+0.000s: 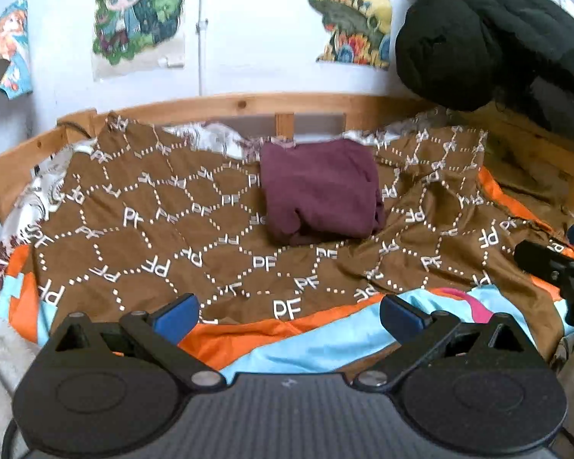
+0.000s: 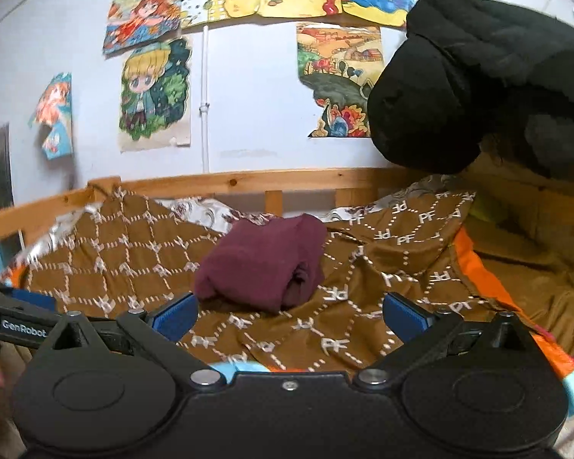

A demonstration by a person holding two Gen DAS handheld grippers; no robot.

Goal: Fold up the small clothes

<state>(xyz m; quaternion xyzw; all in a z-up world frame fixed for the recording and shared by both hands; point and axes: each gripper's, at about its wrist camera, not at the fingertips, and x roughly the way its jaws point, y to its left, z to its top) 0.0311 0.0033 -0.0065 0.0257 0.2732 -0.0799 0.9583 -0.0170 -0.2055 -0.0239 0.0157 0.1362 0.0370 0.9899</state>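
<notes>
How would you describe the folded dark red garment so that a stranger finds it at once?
Look at the wooden bed rail below the wall drawings. In front of it a brown blanket with white letters is spread. The maroon garment lies folded on it, the only plain, unpatterned cloth there.

Premises: a bedroom in a home, evidently a child's. A pine bed frame [image 1: 225,104] stands against a white wall, with a brown "PF"-patterned blanket [image 1: 141,229] spread on it. Cartoon drawings [image 2: 155,93] are stuck to the wall; a black padded garment [image 2: 478,76] hangs at right.
</notes>
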